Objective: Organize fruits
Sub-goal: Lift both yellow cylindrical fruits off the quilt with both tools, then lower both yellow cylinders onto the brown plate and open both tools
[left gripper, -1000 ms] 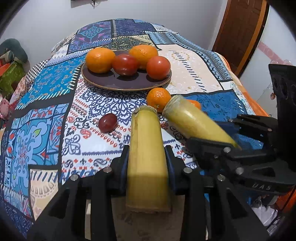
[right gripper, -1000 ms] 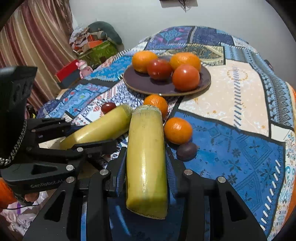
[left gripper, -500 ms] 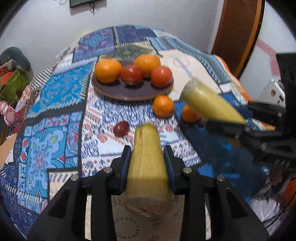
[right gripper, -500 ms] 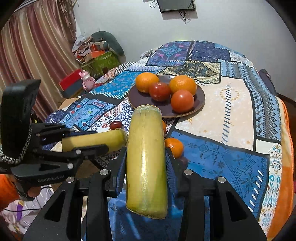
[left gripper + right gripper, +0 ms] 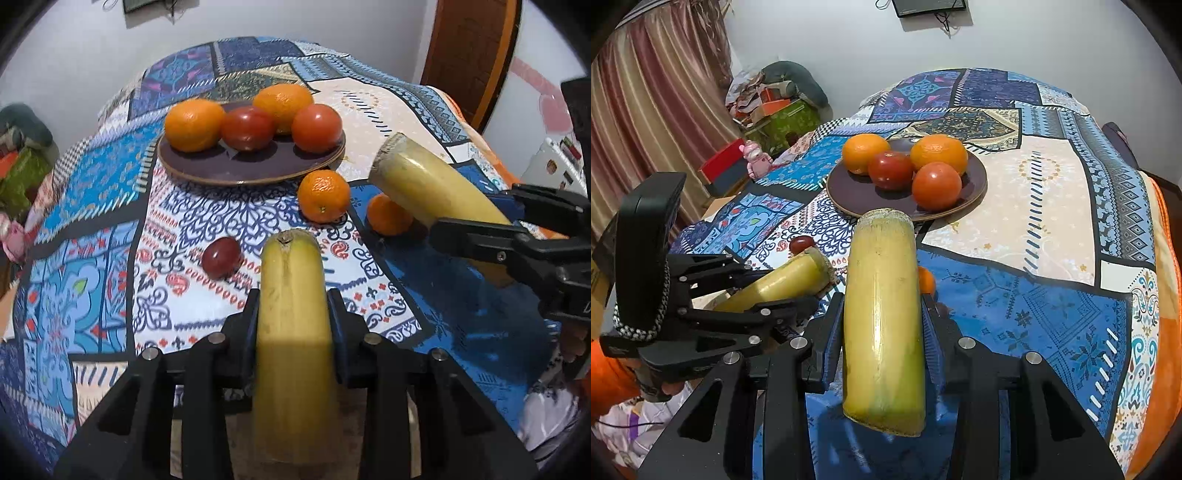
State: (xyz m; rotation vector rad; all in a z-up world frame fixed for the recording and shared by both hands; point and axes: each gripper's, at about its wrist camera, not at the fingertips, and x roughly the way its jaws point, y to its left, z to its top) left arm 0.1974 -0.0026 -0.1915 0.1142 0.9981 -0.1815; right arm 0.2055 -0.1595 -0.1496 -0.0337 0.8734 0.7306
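We see one banana piece (image 5: 293, 332) clamped in our left gripper (image 5: 294, 314) and another banana piece (image 5: 882, 325) clamped in our right gripper (image 5: 882, 321), both above the patterned cloth (image 5: 110, 206). Ahead, the plate (image 5: 255, 171) holds what look like oranges and tomatoes.

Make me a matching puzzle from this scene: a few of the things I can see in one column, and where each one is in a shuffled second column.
Things:
1. banana piece
2. dark plate
3. small dark red fruit
4. loose orange

Places:
A. alone on the cloth, left of the left gripper's banana tip
B. clamped between the left gripper fingers
C. on the cloth just beside the plate's near rim
D. under two oranges and two red fruits

Pairs: 1-B, 2-D, 3-A, 4-C
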